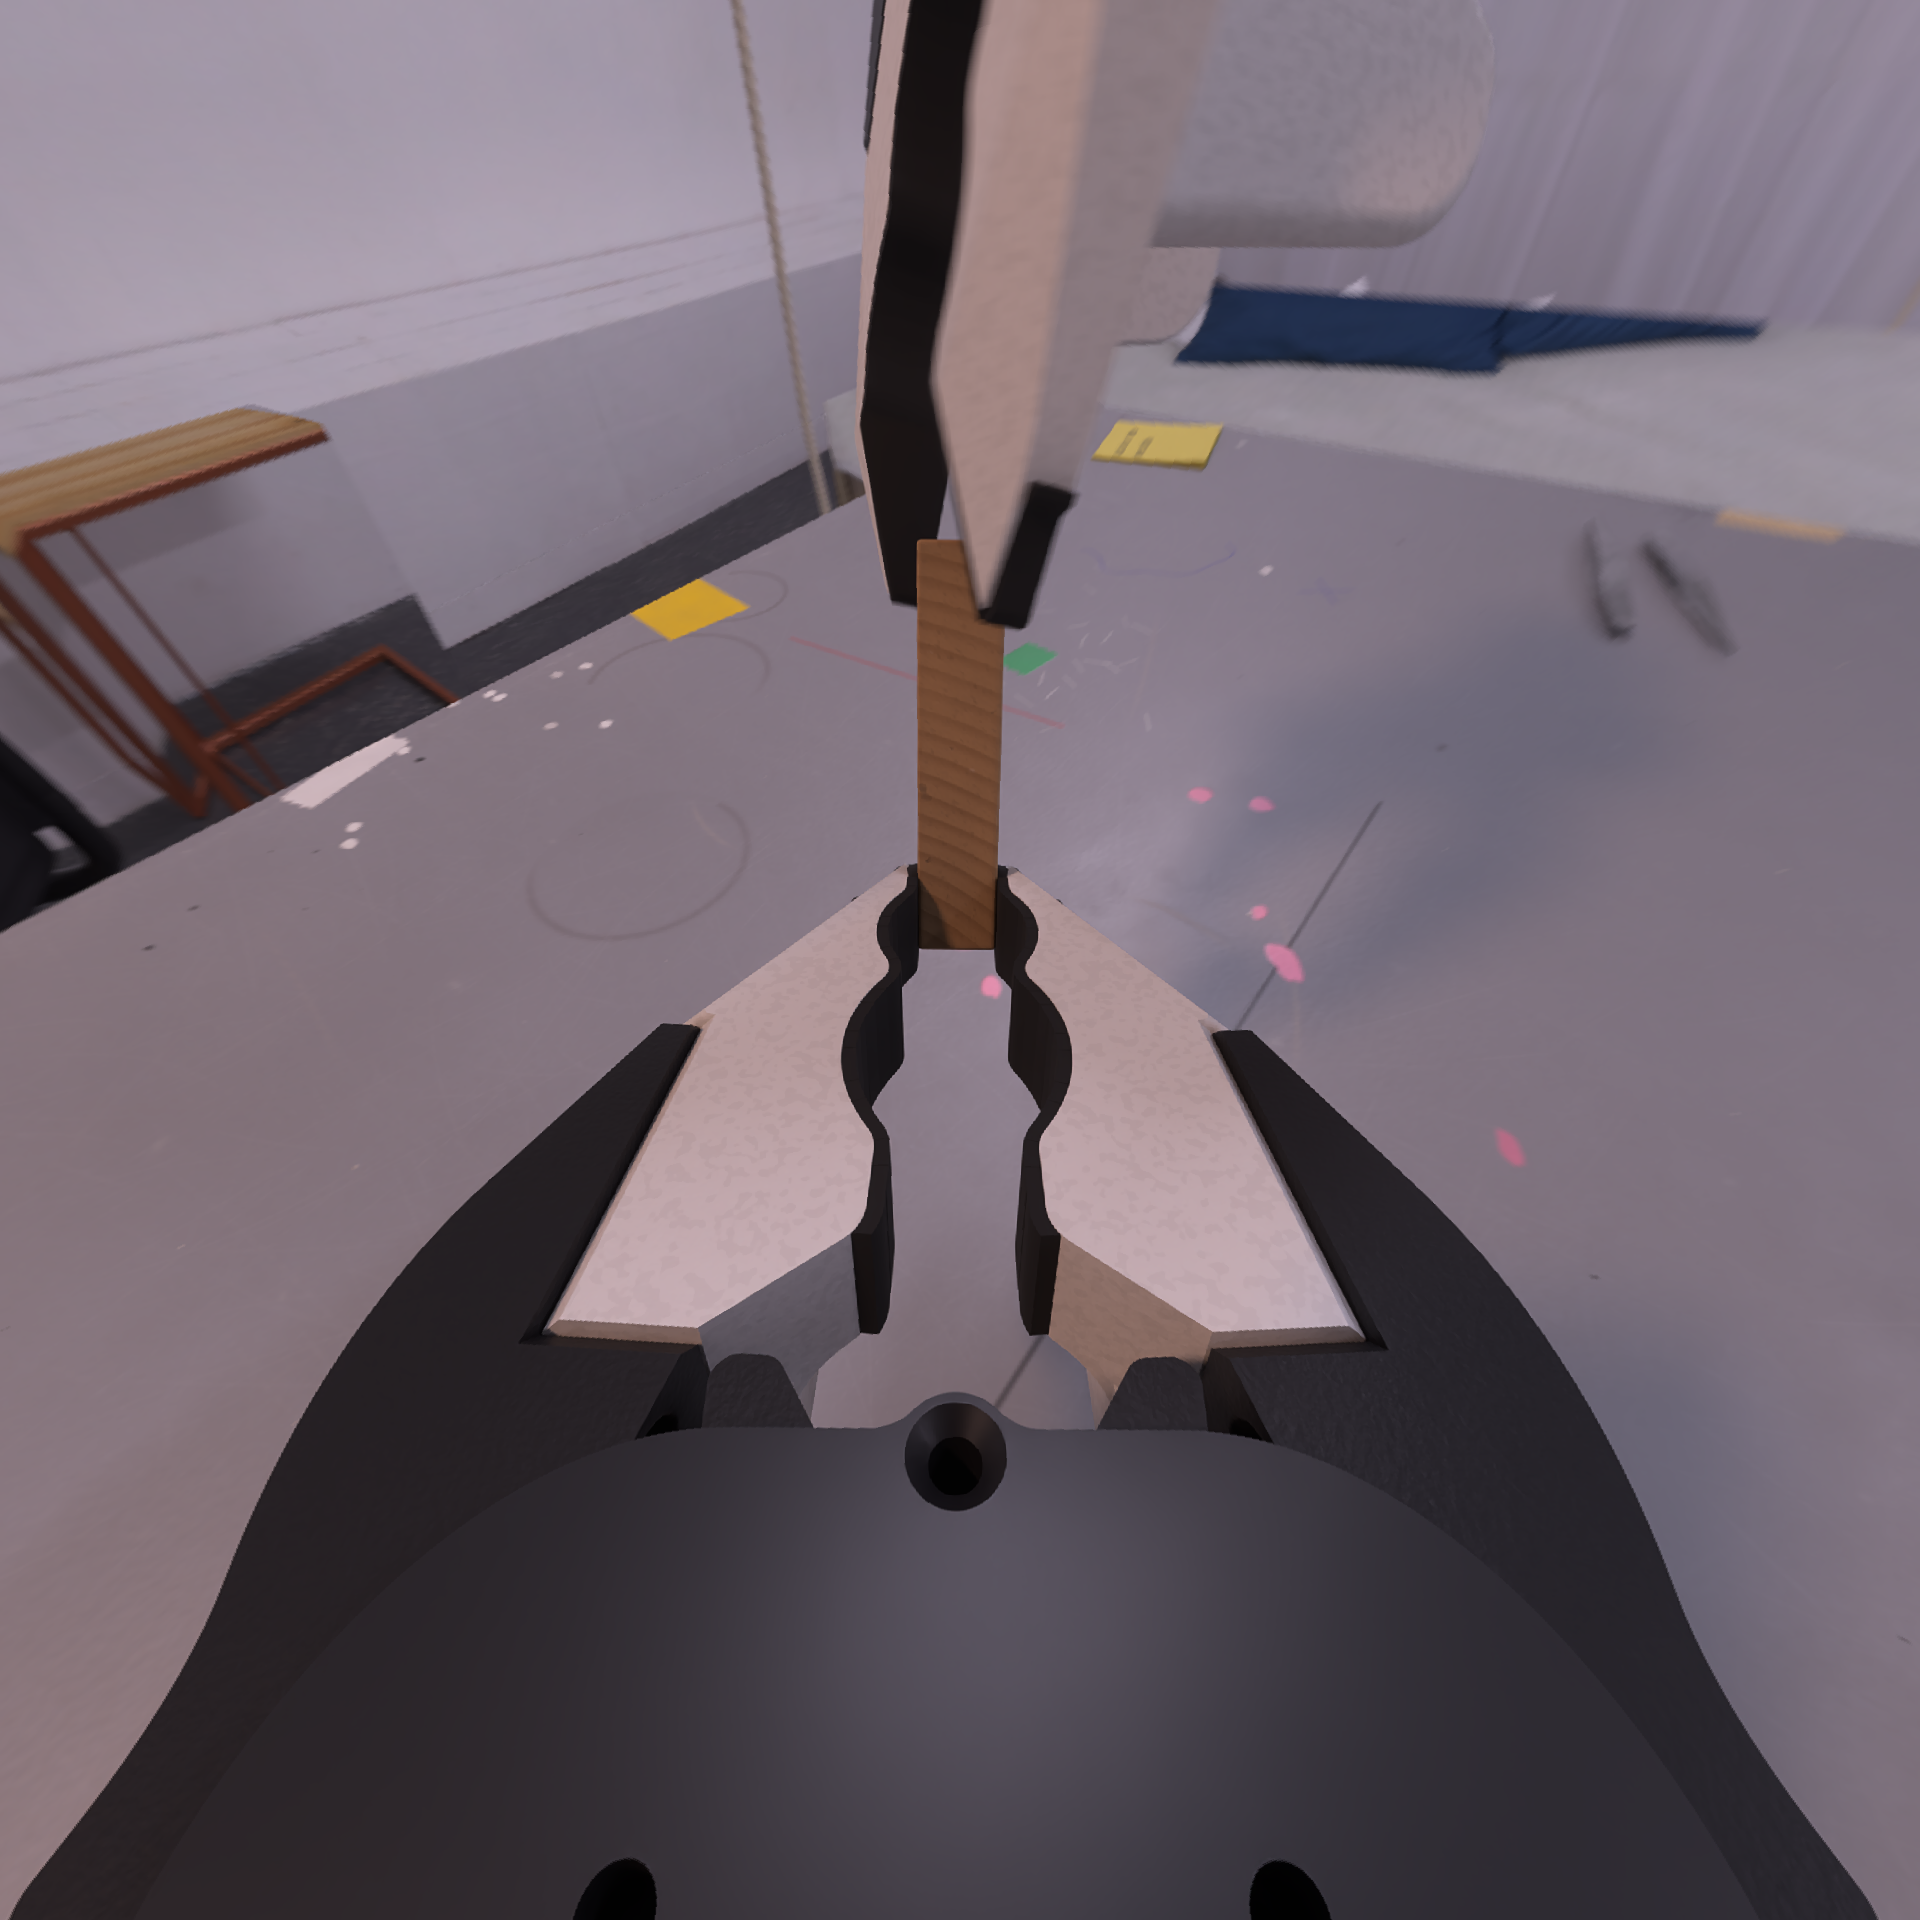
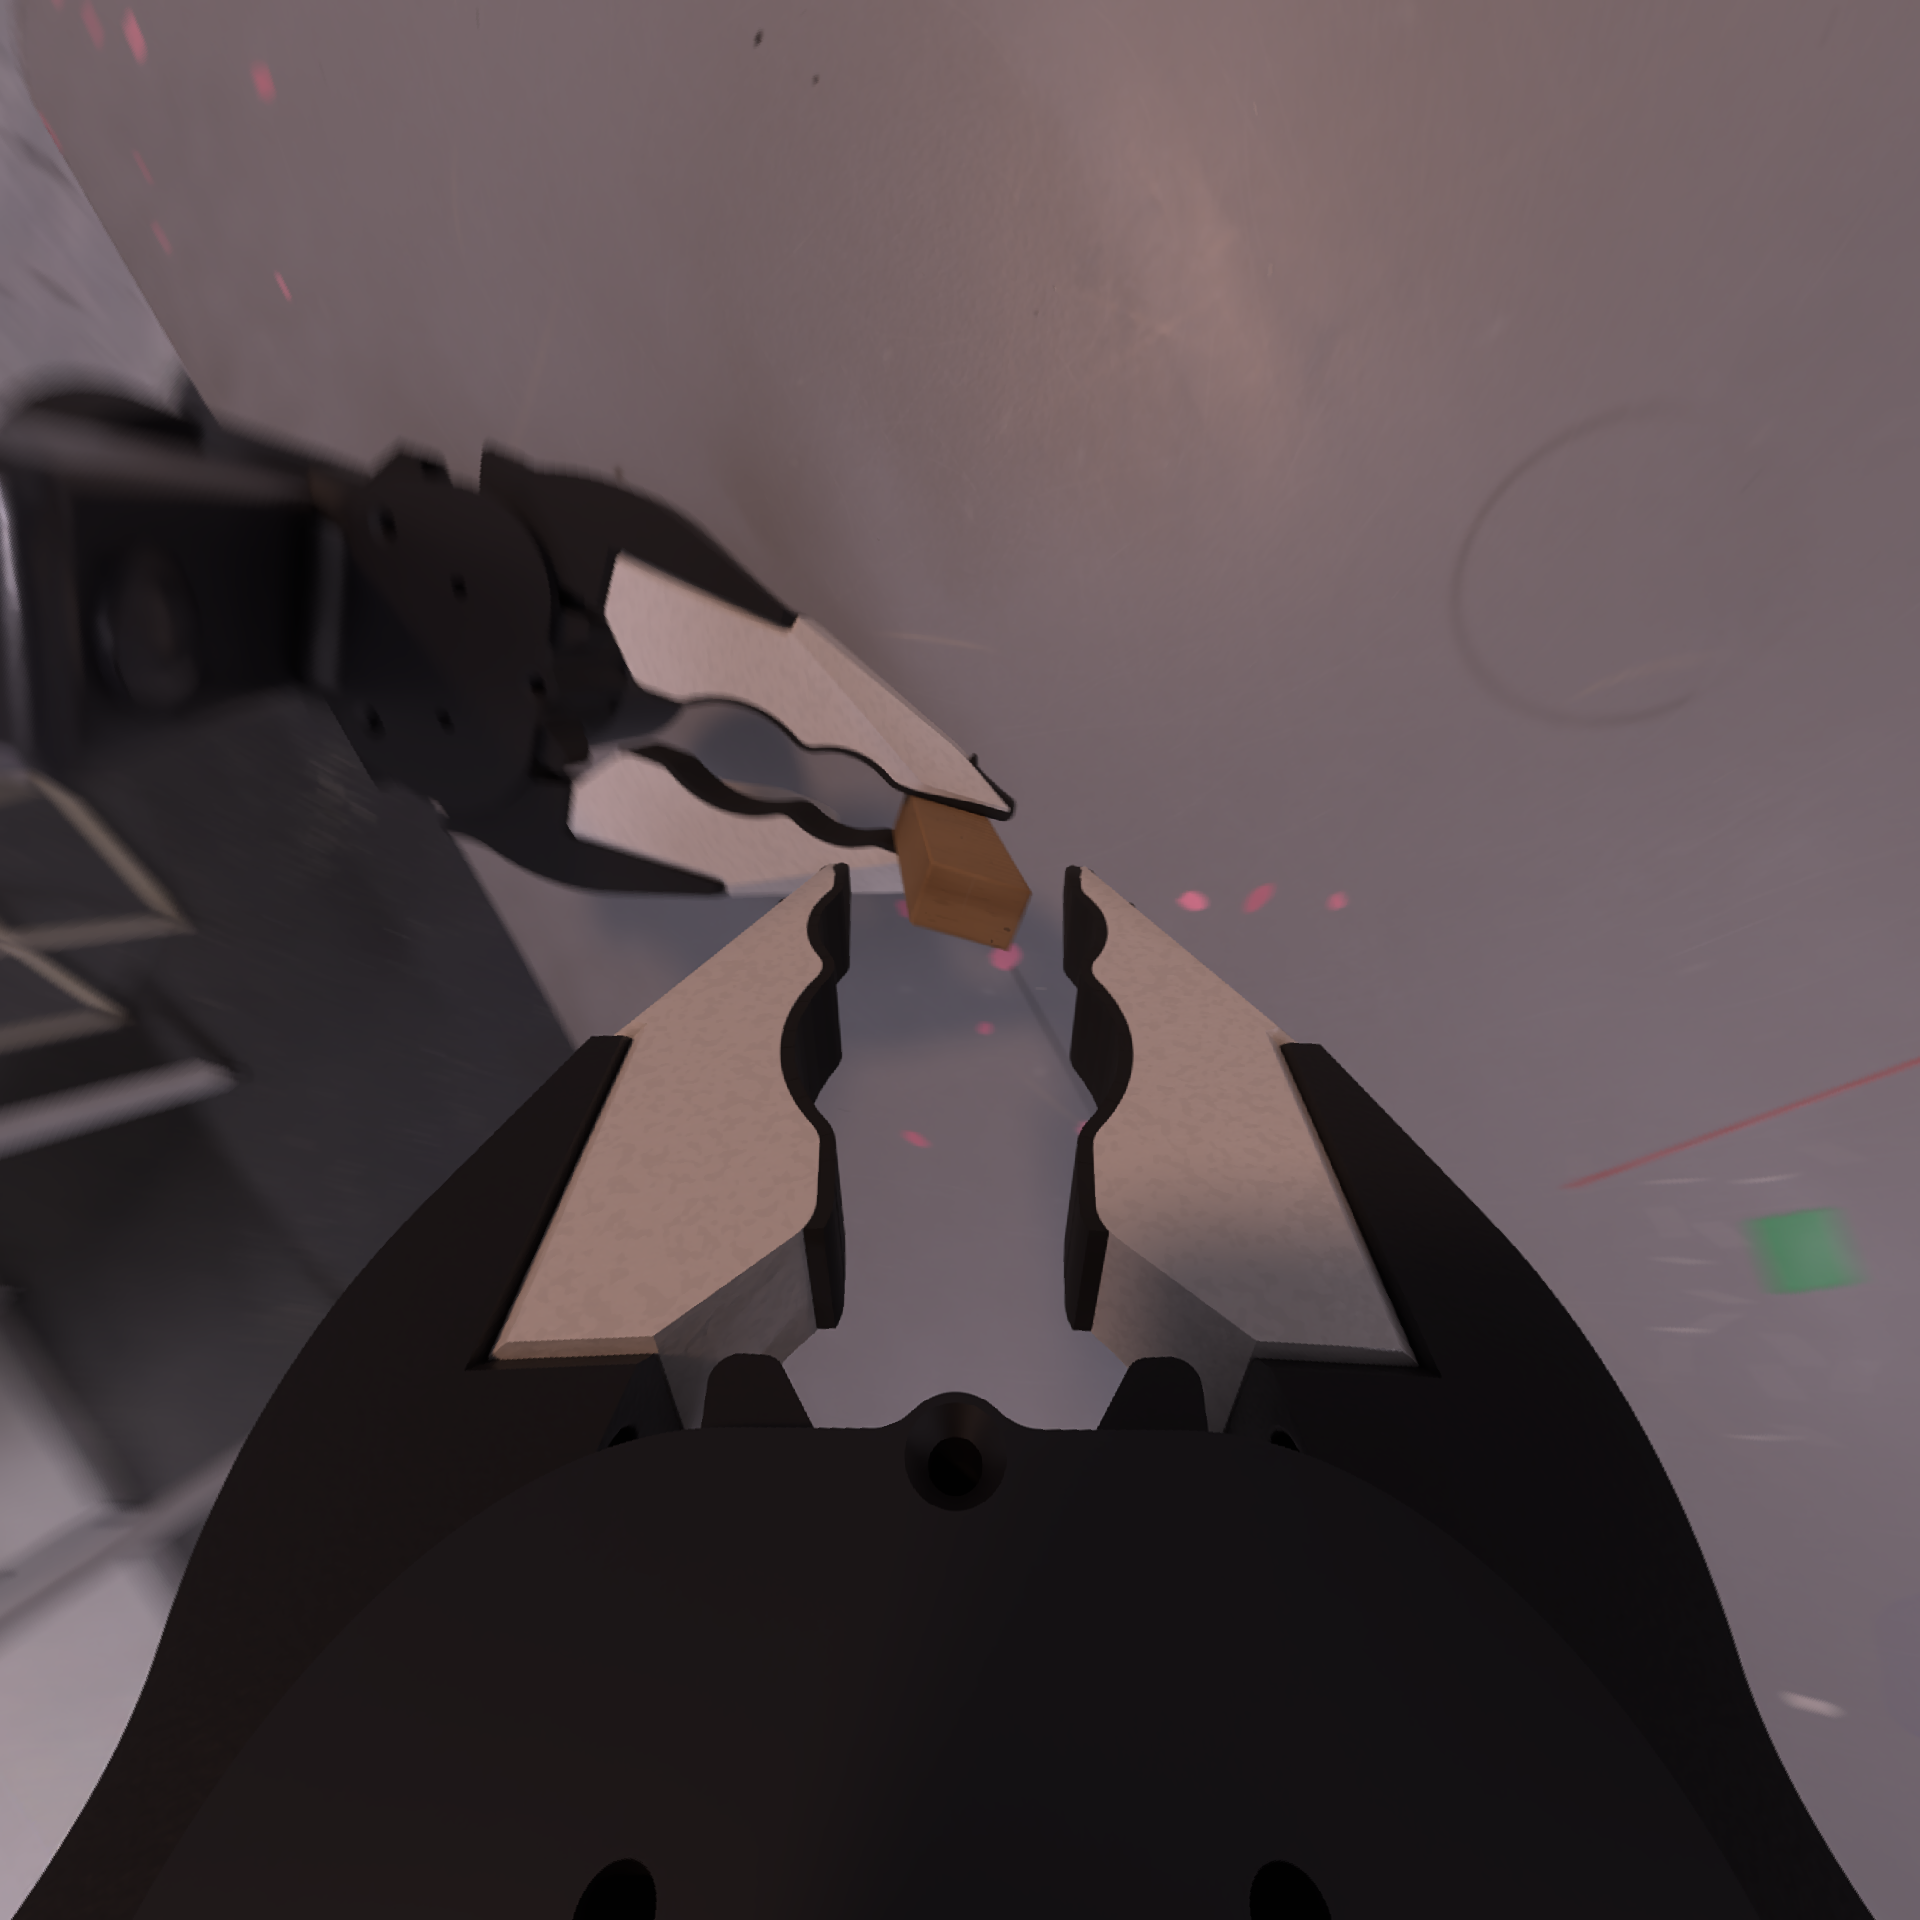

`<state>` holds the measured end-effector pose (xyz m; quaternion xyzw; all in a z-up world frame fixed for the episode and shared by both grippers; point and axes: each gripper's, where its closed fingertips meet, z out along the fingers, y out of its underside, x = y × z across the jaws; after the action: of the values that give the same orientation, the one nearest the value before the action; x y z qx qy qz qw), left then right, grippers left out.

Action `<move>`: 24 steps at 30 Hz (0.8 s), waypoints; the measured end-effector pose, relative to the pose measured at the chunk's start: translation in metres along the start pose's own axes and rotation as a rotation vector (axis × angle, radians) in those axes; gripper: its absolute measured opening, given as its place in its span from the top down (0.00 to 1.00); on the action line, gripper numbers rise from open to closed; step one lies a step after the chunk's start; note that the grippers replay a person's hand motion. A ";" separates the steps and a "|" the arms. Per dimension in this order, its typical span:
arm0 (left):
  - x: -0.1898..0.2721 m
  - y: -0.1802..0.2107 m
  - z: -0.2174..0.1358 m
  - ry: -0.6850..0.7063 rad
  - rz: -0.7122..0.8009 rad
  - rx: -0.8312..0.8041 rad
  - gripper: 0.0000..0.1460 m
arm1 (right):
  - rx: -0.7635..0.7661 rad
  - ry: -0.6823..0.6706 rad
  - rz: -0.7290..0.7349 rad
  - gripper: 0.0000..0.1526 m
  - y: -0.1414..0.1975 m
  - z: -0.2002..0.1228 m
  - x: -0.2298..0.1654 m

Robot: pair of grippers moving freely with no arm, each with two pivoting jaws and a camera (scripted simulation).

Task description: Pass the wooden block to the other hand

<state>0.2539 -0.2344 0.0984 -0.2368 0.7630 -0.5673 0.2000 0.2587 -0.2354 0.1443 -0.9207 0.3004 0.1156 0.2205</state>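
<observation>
My left gripper (image 1: 956,904) is shut on the near end of a long, narrow wooden block (image 1: 958,748) and holds it in the air above the grey table (image 1: 520,1039). The block points forward, away from me. My right gripper (image 1: 951,594) comes down from above and straddles the block's far end. In the right wrist view the right gripper (image 2: 958,883) is open, with the block's end (image 2: 961,883) between its fingertips and a gap on each side. The left gripper (image 2: 935,847) reaches in from the left there.
A wooden bench with an orange frame (image 1: 156,582) stands beyond the table's left edge. Yellow squares (image 1: 689,606) (image 1: 1156,444) and a green square (image 1: 1029,657) mark the table. Two thin dark tools (image 1: 1652,592) lie far right. A rope (image 1: 774,260) hangs behind.
</observation>
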 end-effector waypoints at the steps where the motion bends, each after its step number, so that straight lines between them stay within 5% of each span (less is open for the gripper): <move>1: 0.000 -0.003 -0.003 0.024 -0.023 0.018 0.91 | -0.004 0.040 -0.093 0.71 -0.001 -0.005 0.000; 6: 0.006 -0.018 -0.016 0.251 -0.168 0.074 0.91 | -0.057 0.234 -0.567 0.71 -0.010 -0.024 -0.012; 10: 0.007 -0.034 -0.030 0.413 -0.206 0.158 0.91 | -0.077 0.228 -0.785 0.68 -0.017 -0.027 -0.026; 17: 0.003 -0.036 -0.036 0.470 -0.106 0.158 0.91 | -0.048 -0.081 -0.787 0.76 -0.023 -0.024 -0.045; 24: 0.003 -0.036 -0.036 0.489 -0.066 0.173 0.91 | -0.113 -0.163 -0.801 0.78 -0.019 -0.012 -0.037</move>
<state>0.2360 -0.2171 0.1431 -0.0994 0.7293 -0.6769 0.0105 0.2418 -0.2087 0.1742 -0.9634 -0.1068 0.1096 0.2202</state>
